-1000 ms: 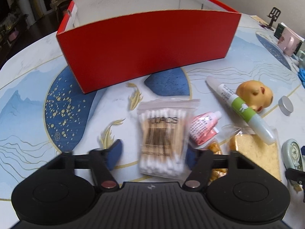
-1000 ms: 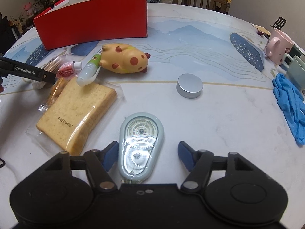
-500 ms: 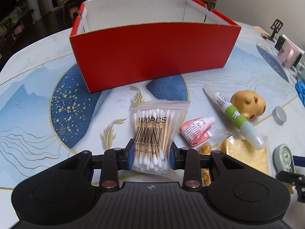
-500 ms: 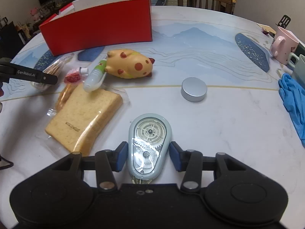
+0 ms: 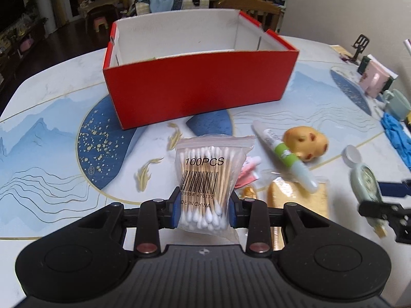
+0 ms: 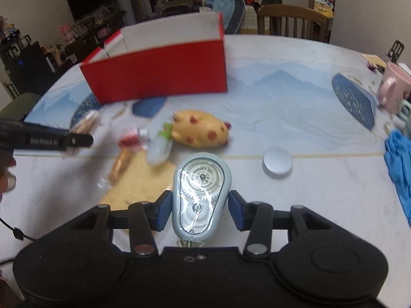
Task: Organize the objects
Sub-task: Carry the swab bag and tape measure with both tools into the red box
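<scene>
My left gripper [image 5: 204,211] is shut on a clear bag of cotton swabs [image 5: 208,177], which hangs above the table in front of the open red box [image 5: 200,92]. My right gripper [image 6: 200,210] is shut on a pale blue correction tape dispenser [image 6: 201,190], also lifted off the table. The dispenser [image 5: 367,187] shows at the right of the left wrist view. The left gripper's side [image 6: 51,141] shows at the left of the right wrist view. On the table lie a spotted yellow toy [image 6: 203,131], a white tube with a green label [image 5: 285,154], a small pink tube [image 5: 248,172] and a wrapped bread slice [image 5: 298,200].
A silver round lid [image 6: 277,163] lies right of the toy. Blue cloth [image 6: 400,164], a pink mug [image 6: 394,87] and a green cup [image 5: 397,102] crowd the table's right edge. A wooden chair [image 6: 292,23] stands behind the table.
Both grippers closed from open onto their objects, the left on the swab bag and the right on the tape dispenser. Both have since risen, lifting them off the table.
</scene>
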Demonstrator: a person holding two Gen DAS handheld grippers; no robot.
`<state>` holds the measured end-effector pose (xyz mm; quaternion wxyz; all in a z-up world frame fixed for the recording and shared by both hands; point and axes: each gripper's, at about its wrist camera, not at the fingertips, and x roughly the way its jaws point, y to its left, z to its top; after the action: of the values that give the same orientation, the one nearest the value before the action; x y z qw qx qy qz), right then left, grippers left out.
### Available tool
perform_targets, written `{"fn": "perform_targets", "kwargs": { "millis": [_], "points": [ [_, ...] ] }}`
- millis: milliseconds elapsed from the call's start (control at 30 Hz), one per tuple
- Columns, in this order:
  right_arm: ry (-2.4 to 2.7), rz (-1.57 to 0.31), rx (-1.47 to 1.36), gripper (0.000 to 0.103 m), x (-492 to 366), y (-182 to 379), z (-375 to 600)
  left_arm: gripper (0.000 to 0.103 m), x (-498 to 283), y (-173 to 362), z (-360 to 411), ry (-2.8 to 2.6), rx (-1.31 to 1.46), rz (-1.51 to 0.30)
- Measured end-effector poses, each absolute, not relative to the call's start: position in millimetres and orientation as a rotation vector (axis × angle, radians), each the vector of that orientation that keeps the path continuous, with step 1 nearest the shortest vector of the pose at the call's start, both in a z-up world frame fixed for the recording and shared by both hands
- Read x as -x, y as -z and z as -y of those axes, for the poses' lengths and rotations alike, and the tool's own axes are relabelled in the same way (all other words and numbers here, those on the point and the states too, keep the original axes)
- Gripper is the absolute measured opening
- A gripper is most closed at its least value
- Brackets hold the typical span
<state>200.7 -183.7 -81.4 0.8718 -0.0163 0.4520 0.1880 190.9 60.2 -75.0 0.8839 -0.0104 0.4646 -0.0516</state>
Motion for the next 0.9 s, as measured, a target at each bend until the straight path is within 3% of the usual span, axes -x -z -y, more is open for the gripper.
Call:
{"fn": "perform_targets", "kwargs": {
  "millis": [467, 900],
  "points": [
    [-0.482, -0.865, 0.017, 0.047, -248.4, 14.7, 138.2, 0.033, -201.2, 27.2, -67.9, 0.191, 0.127, -0.958],
    [-0.491, -0.806, 0.096, 0.047, -314.2, -14.6, 95.8, 0.033, -257.7, -11.5, -91.9, 0.190, 0.123, -0.875]
  ]
}}
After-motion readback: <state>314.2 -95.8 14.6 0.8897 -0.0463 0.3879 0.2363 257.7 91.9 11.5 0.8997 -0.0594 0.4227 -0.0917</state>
